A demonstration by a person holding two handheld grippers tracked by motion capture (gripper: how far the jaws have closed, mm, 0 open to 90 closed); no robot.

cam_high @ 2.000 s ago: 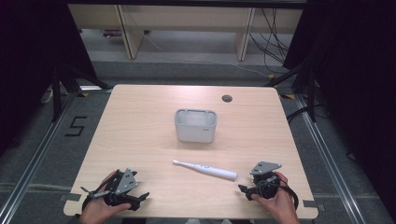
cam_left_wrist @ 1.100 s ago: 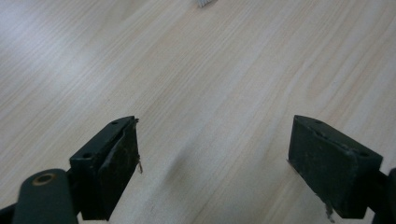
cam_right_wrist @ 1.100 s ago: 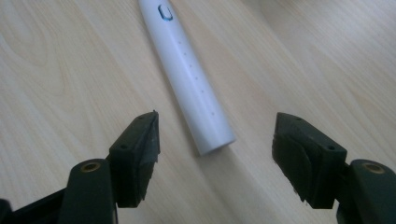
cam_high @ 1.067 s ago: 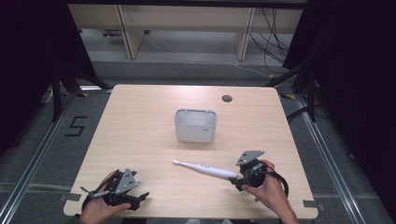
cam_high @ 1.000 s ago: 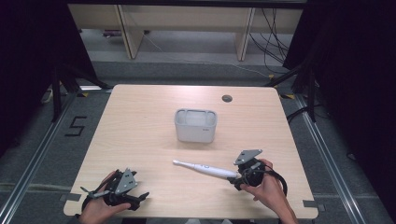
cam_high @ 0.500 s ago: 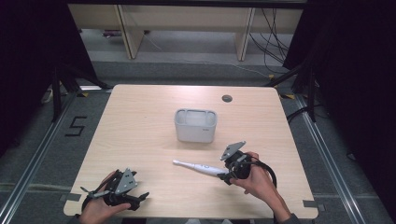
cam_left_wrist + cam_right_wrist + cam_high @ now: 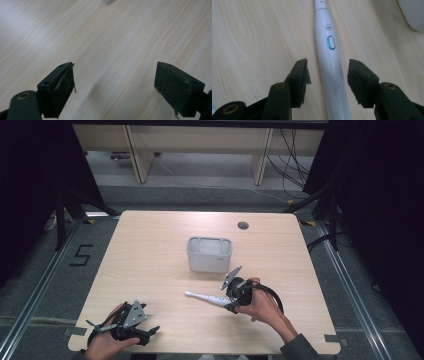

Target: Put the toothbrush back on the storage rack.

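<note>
At near left edge: left gripper [image 7: 150,330] rests on pale wooden surface [image 7: 150,255], fingers wide apart, nothing between | mid-right: right gripper [image 7: 328,75] fingers straddle slim white electric toothbrush [image 7: 329,57] lying flat, closing in, pads not yet touching | farther back: white rectangular plastic container [image 7: 209,254], near the toothbrush.
</note>
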